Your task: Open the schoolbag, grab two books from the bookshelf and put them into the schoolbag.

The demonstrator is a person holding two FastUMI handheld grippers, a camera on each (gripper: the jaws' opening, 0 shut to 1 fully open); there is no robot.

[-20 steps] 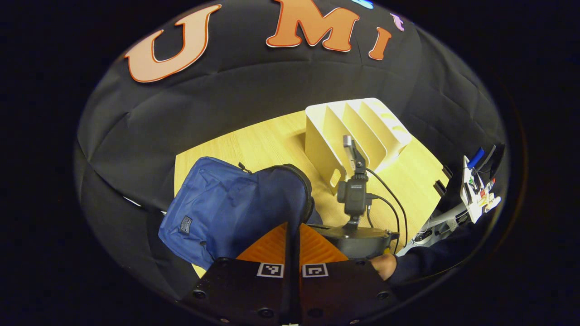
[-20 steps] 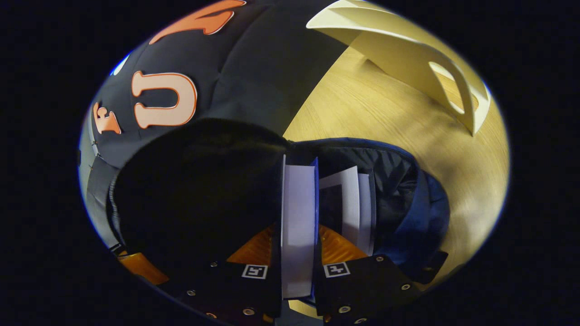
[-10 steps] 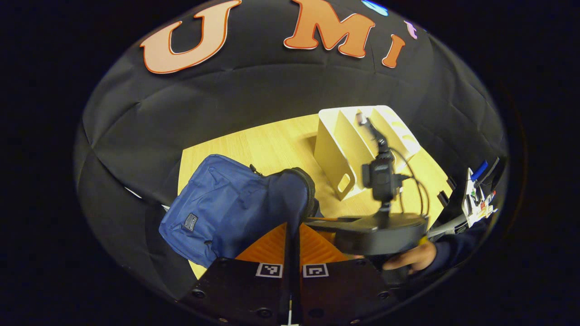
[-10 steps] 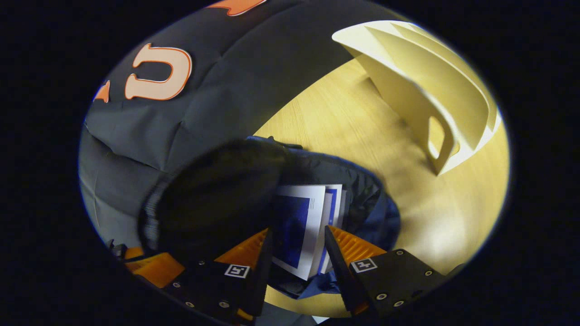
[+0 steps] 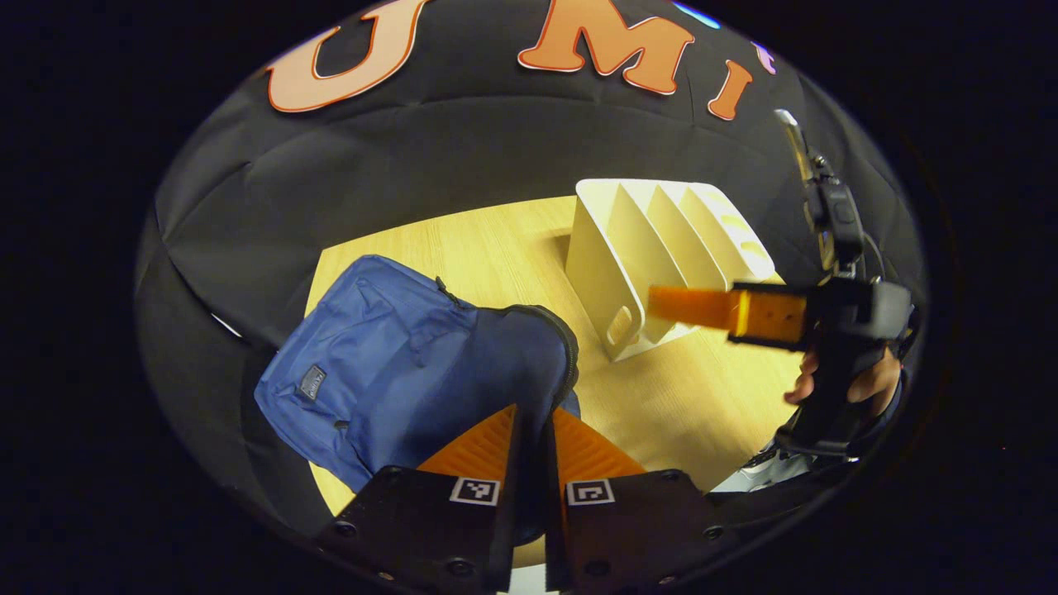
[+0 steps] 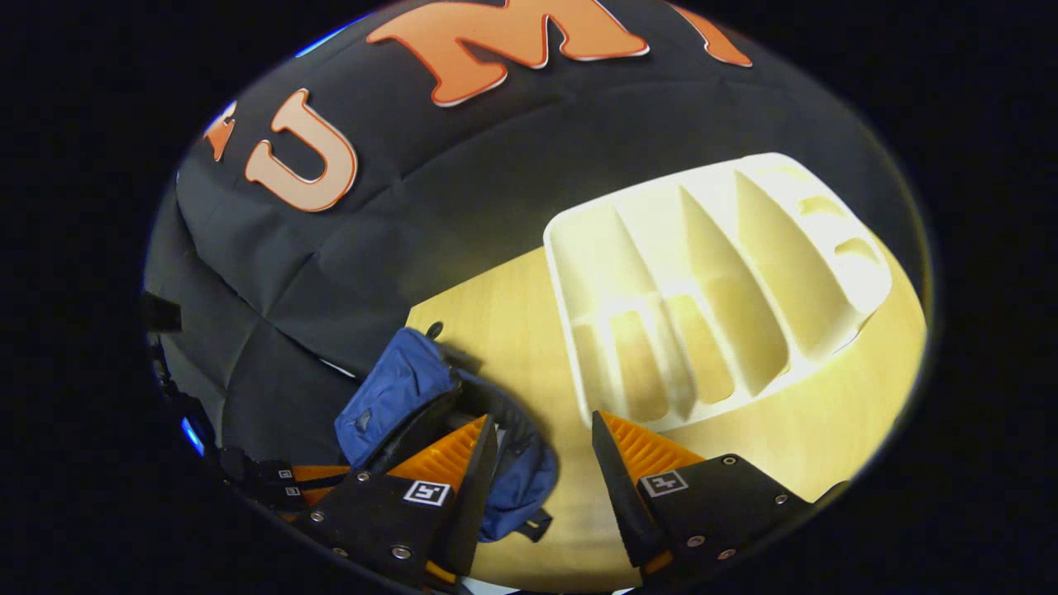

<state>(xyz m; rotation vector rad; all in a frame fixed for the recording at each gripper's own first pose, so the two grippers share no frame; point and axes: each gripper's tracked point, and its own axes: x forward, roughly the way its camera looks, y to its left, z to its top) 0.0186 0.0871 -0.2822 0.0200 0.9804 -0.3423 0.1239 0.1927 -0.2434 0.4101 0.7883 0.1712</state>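
Observation:
The blue schoolbag (image 5: 388, 372) lies on the wooden table (image 5: 496, 248), its dark mouth facing me. My left gripper (image 5: 533, 417) is shut on the rim of that mouth, with fabric pinched between its fingers. The white bookshelf (image 5: 661, 248) stands behind the bag to the right, and its slots hold nothing. My right gripper (image 5: 661, 302) hovers level in front of the bookshelf, held by a hand (image 5: 860, 384). In the right gripper view, my right gripper (image 6: 537, 450) is open above the table with nothing in it. The schoolbag (image 6: 397, 392) lies to its lower left and the bookshelf (image 6: 702, 297) stands ahead.
Bare tabletop (image 6: 793, 430) spreads between the bag and the bookshelf and on toward the near edge. The left gripper (image 6: 281, 483) shows at the bag's left side in the right gripper view. Black cloth walls close in behind the table.
The right gripper let go of the book inside the schoolbag, opened, rose out of the bag and swung right toward the bookshelf. The left gripper kept its hold on the bag's rim.

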